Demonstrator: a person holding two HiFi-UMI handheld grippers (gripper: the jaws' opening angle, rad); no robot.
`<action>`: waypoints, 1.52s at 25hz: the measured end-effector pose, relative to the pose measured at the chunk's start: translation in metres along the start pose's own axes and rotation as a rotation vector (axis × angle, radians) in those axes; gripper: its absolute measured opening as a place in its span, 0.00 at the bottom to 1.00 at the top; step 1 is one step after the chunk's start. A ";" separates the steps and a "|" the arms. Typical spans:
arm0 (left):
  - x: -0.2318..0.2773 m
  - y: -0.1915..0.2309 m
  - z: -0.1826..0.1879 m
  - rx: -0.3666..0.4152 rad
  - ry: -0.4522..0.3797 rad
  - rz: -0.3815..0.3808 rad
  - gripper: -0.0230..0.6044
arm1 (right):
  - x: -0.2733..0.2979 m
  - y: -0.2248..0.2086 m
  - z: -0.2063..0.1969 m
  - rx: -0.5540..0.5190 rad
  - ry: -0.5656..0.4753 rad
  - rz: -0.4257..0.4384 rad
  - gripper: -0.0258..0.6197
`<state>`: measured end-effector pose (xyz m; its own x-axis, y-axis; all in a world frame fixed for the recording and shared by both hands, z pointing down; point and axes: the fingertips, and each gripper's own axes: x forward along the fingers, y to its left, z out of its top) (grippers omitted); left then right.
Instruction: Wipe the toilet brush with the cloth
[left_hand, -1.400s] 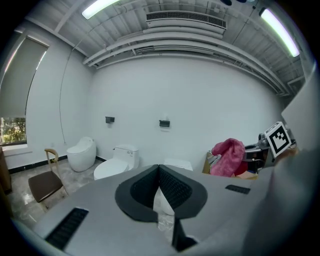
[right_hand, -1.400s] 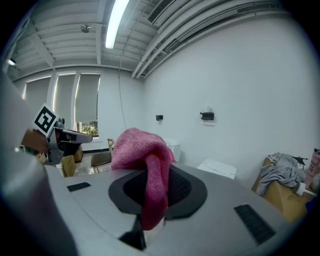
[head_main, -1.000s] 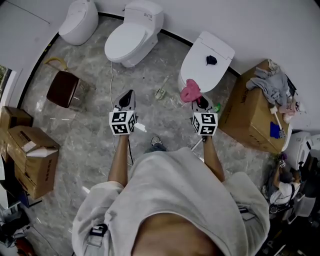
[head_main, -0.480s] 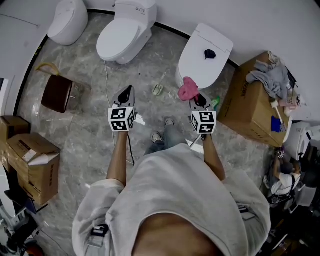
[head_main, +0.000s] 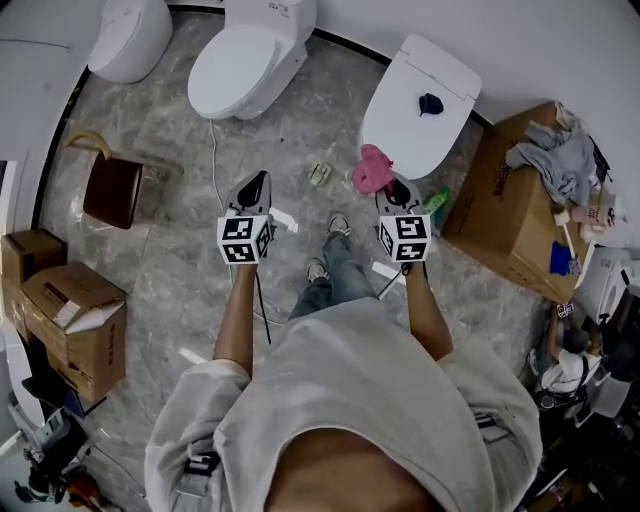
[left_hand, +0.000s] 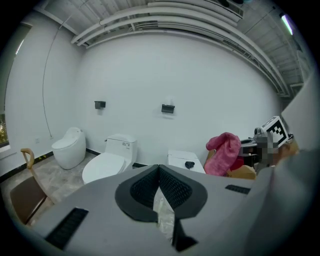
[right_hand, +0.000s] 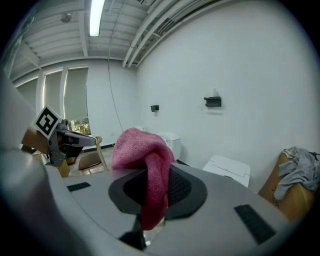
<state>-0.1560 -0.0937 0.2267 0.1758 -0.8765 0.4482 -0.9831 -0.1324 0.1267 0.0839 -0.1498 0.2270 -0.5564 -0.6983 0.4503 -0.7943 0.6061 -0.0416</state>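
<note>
Nearest us, we are holding the left gripper (left_hand: 159, 172) with its jaws pressed together on nothing, and the right gripper (right_hand: 156, 175) clamping a fold of the pink cloth (right_hand: 140, 147), whose bulk is bunching loose above the jaws. Farther off, a lidded toilet (head_main: 420, 100) and a cardboard box (head_main: 500, 220) are standing by the wall. We are not making out the toilet brush in any view. Likely hazard: with so little cloth pinched and no brush steadied, wiping could drag the cloth free.

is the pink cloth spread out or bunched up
Bunched up: the pink cloth is a crumpled wad pinched between the jaws of the right gripper, draping over them, not laid flat.
</note>
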 end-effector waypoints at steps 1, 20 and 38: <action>0.009 0.000 -0.001 0.001 0.011 -0.001 0.07 | 0.008 -0.004 -0.001 0.006 0.003 0.005 0.14; 0.131 0.001 -0.072 -0.063 0.135 -0.012 0.07 | 0.109 -0.050 -0.077 0.100 0.094 0.041 0.14; 0.200 0.030 -0.260 -0.073 0.086 -0.018 0.07 | 0.175 -0.008 -0.252 0.057 0.068 0.116 0.14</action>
<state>-0.1370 -0.1526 0.5501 0.2003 -0.8311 0.5188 -0.9738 -0.1109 0.1983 0.0542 -0.1810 0.5307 -0.6292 -0.5959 0.4990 -0.7389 0.6577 -0.1465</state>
